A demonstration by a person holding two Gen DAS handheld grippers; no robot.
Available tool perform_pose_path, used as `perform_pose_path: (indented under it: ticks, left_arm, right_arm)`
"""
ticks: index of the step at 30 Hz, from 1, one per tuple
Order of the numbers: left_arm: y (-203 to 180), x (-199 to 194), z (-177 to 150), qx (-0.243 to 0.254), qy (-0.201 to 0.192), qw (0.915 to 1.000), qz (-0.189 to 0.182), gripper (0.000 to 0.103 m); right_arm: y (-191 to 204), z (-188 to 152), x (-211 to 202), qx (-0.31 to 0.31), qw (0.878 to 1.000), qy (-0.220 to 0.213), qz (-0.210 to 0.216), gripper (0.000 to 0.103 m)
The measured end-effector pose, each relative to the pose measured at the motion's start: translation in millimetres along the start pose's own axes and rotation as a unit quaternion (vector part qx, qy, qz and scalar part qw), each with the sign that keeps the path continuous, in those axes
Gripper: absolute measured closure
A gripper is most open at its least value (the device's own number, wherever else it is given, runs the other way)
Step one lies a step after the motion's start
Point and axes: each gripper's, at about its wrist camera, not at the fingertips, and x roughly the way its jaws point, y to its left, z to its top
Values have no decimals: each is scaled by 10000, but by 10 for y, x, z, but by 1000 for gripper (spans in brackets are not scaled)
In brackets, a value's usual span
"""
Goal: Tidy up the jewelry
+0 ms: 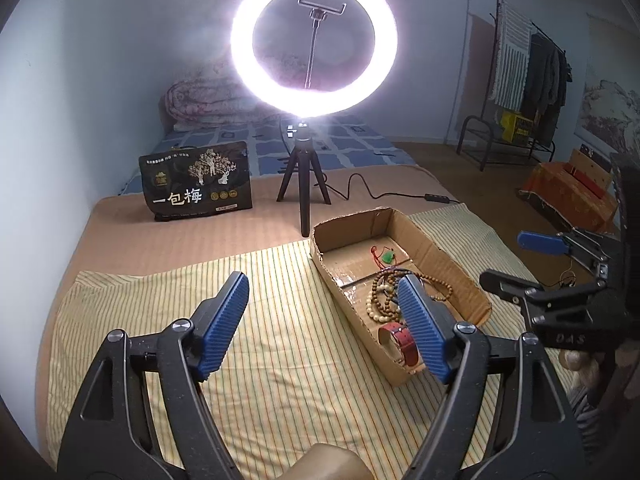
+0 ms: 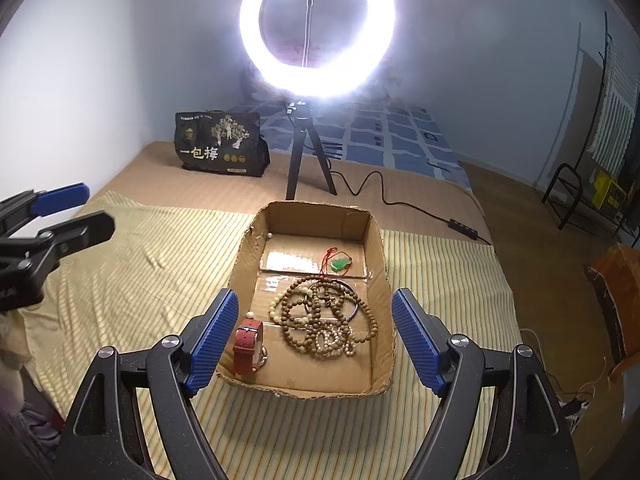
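The box (image 2: pixel 378 240) lies on the striped cloth (image 2: pixel 160 256). Inside it are a heap of beads (image 2: pixel 320 320), a red watch (image 2: pixel 248 340) at the near left corner and a green pendant (image 2: pixel 340 265) further back; a dark bangle seems to lie under the beads. The right gripper (image 2: pixel 316 340) hangs over the box, jaws wide and empty. The left gripper (image 1: pixel 324 328) is left of the box, also wide open, holding nothing. Behind the box stands a ring light (image 2: pixel 316 28).
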Motion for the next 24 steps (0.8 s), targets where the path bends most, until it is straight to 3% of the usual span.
perform_pose_path:
  ticks: [5,10,17,19,24]
  left_arm:
    - [-14,-117,-59,48,-106,9999,0,22]
    - [-54,-171,-120,144,-181,9997,22,10]
    - [-116,-233,-170,331,-194,9992,84,7]
    - [-113,-247,-179,312,-205,9992,113,0]
    - [-98,-246,-181,298,-169,9992,193,0]
  right_arm:
    - [5,-33,-63,26,9999,-106,-7,24]
    - [15,-59,-113,9,9998,-209,1,24]
    - [-30,-90,-137,101,9995,-310,-41,23]
    - [-46,-103,-148,139,9993,-347,-52,23]
    - [-49,-129,-140,183,9992,-339,-56,22]
